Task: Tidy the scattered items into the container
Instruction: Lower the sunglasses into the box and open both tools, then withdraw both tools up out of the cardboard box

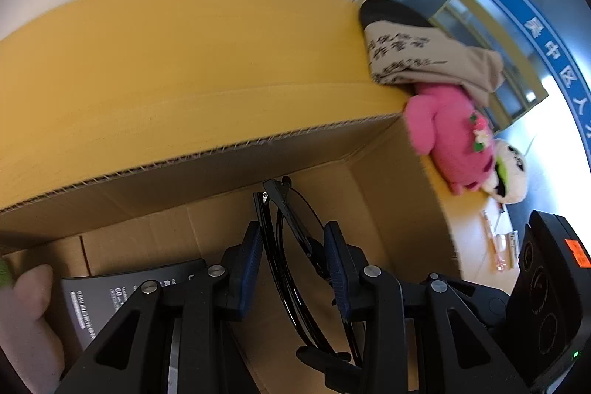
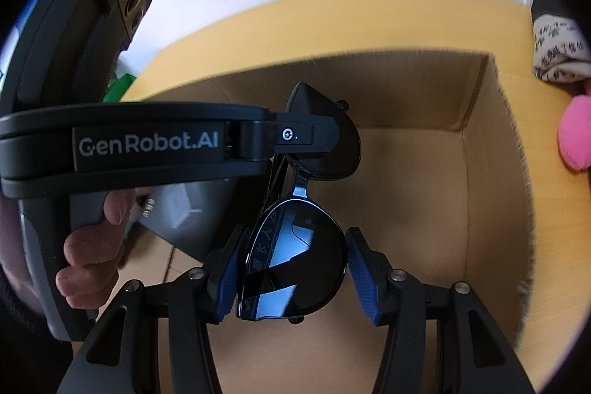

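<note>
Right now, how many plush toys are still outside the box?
2. A pink plush lies on the table just past the cardboard box's right corner, and a white panda-like plush sits against its far side. Others may be hidden outside these views.

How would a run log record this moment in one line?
sunglasses between left gripper and right gripper fingers | over cardboard box | grip unclear | pink plush outside box

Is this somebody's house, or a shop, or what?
Probably an office or public building, not a home. A yellow table stands by a glass wall with a blue banner in Chinese characters. A box on the table takes sunglasses, with toys beside it.
</note>
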`<state>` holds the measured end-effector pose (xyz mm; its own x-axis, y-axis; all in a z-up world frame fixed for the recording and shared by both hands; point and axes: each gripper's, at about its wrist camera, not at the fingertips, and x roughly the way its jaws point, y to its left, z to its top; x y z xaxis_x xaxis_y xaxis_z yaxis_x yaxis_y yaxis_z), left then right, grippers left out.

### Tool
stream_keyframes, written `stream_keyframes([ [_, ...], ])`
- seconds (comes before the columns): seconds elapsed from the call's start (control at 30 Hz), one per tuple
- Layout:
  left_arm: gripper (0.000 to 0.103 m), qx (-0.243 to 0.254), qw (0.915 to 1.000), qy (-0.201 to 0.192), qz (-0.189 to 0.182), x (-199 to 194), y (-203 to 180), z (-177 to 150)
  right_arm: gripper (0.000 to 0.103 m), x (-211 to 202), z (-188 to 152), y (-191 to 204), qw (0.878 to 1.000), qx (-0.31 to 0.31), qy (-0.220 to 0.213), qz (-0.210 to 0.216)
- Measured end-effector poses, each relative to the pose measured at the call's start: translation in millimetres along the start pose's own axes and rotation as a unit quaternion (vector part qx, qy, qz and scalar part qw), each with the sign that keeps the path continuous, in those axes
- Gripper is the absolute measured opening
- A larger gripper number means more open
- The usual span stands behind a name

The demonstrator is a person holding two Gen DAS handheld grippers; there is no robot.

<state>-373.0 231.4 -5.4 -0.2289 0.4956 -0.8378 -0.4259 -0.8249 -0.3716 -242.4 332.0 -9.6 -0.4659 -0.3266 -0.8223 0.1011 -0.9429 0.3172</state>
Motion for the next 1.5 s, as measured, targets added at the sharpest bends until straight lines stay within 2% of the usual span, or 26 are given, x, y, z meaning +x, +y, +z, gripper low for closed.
stream_keyframes([
  [0.07, 0.036, -0.002, 0.9999, 0.01, 0.009, 7, 1, 0, 0.051, 7, -3, -2, 1.0, 0.003, 0.008, -0.005],
  [0.17, 0.037, 0.007, 0.9985, 0.034, 0.043, 20, 0, -5, 0.049, 14, -7, -5, 1.0, 0.005, 0.014, -0.003],
  [0.3, 0.038, -0.003, 0.9985, 0.028, 0.046, 20, 0, -6, 0.049, 14, -11, -6, 1.0, 0.004, 0.008, -0.008],
  [0.33, 0.041, -0.004, 0.9984, 0.023, 0.051, 17, 1, -6, 0.051, 12, -13, -7, 1.0, 0.004, 0.006, -0.011],
  [0.43, 0.059, -0.01, 0.9991, 0.002, 0.042, 2, 3, -7, 0.06, 3, -20, -9, 1.0, 0.007, -0.002, -0.015],
  [0.53, 0.066, -0.008, 0.9985, -0.037, 0.04, -31, -3, -10, 0.063, -17, -28, -4, 1.0, 0.001, -0.022, -0.012],
  [0.63, 0.071, 0.013, 0.9936, -0.091, 0.065, -76, -16, -23, 0.068, -50, -41, 13, 0.998, -0.021, -0.054, -0.016],
  [0.73, 0.081, 0.045, 0.9842, -0.158, 0.067, -134, -32, -54, 0.075, -91, -63, 37, 0.994, -0.047, -0.099, -0.017],
  [0.83, 0.093, 0.065, 0.9694, -0.224, 0.078, -186, -48, -103, 0.078, -121, -61, 51, 0.987, -0.07, -0.14, -0.021],
  [0.97, 0.095, 0.059, 0.944, -0.3, 0.125, -240, -67, -172, 0.079, -159, -92, 90, 0.981, -0.091, -0.172, -0.024],
  [1.03, 0.095, 0.044, 0.9372, -0.315, 0.143, -258, -74, -202, 0.079, -172, -111, 100, 0.979, -0.096, -0.178, -0.036],
  [1.17, 0.098, 0.02, 0.9296, -0.328, 0.168, -280, -81, -256, 0.079, -198, -143, 111, 0.978, -0.096, -0.179, -0.056],
  [1.23, 0.098, 0.003, 0.9285, -0.331, 0.169, -284, -81, -279, 0.079, -198, -154, 106, 0.978, -0.087, -0.178, -0.061],
  [1.4, 0.098, 0.006, 0.9261, -0.333, 0.177, -290, -91, -323, 0.079, -209, -186, 122, 0.98, -0.087, -0.168, -0.068],
  [1.5, 0.098, -0.004, 0.9262, -0.34, 0.163, -297, -98, -338, 0.079, -219, -194, 133, 0.98, -0.084, -0.169, -0.064],
])
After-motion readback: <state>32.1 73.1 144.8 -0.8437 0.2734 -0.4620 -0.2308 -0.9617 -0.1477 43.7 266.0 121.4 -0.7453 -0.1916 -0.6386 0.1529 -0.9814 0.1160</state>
